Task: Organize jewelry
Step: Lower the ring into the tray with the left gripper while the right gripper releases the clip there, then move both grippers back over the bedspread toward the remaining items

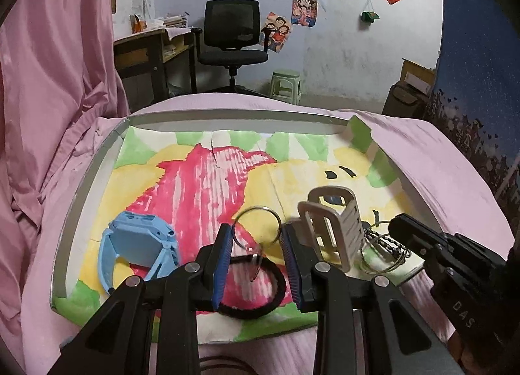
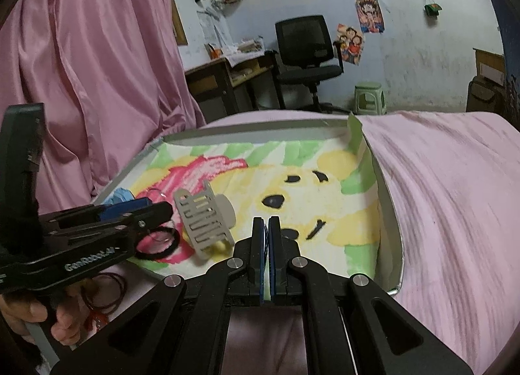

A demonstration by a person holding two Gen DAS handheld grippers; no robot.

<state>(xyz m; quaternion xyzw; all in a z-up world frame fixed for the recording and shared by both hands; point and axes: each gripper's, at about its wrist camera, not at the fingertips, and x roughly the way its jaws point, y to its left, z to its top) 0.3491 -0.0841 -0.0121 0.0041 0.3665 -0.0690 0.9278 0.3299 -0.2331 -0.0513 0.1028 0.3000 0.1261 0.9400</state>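
On the pink bed (image 1: 406, 144) a shallow tray (image 1: 81, 193) with a painted lining is lying, holding the jewelry. At nine o'clock in the left wrist view a blue watch (image 1: 136, 245) is resting; at three o'clock a grey hair claw clip (image 1: 334, 225) is standing beside a braided cord on rings (image 1: 386, 248). Nearer six o'clock a black hair tie (image 1: 279, 287) is lying flat. The left claw (image 1: 256, 261) is hovering with its jaws apart — a thin metal ring (image 1: 256, 225) is showing between them, unclamped. The right claw (image 2: 267, 258) is sitting closed — whether it is pinching anything, I cannot tell.
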